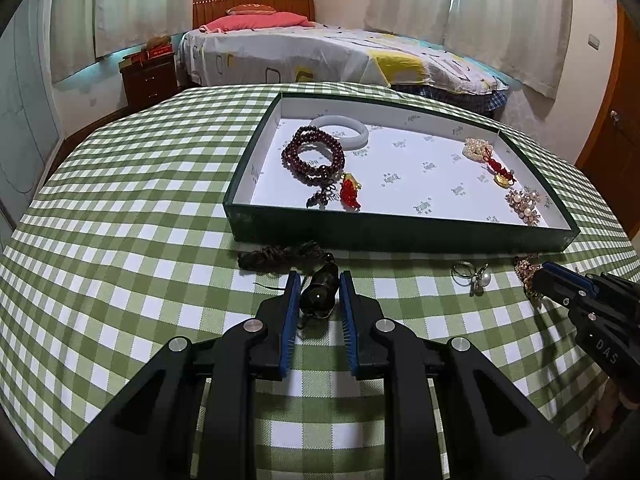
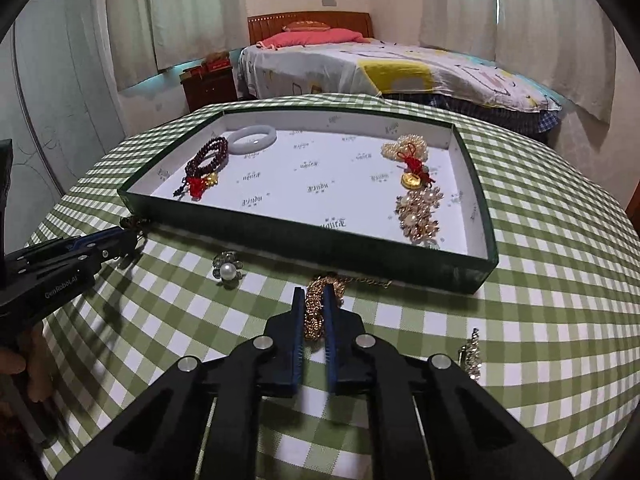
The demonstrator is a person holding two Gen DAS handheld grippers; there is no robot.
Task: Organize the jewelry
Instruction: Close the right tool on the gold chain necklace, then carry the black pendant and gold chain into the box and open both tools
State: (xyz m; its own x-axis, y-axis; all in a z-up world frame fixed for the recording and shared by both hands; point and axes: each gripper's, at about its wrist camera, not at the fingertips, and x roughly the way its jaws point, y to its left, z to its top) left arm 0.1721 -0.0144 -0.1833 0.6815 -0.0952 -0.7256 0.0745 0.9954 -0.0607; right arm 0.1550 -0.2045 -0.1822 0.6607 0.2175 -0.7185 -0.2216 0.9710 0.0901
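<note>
A dark pendant (image 1: pixel 318 296) on a brown cord (image 1: pixel 276 256) lies on the green checked tablecloth, in front of the green box (image 1: pixel 400 236). My left gripper (image 1: pixel 320 280) is shut on it, one blue pad on each side. In the right wrist view, my right gripper (image 2: pixel 313 294) is shut on a gold chain (image 2: pixel 314 312), also on the cloth just before the box (image 2: pixel 320 248). The box holds a dark red bead bracelet (image 1: pixel 314 156), a white bangle (image 1: pixel 348 130), a pearl piece with a red knot (image 1: pixel 478 150) and pearl brooches (image 1: pixel 526 204).
A pearl ring (image 2: pixel 227 268) lies on the cloth between the two grippers. A small sparkling piece (image 2: pixel 472 354) lies to the right of the right gripper. Beyond the table stand a bed (image 1: pixel 320 52) and a nightstand (image 1: pixel 150 76).
</note>
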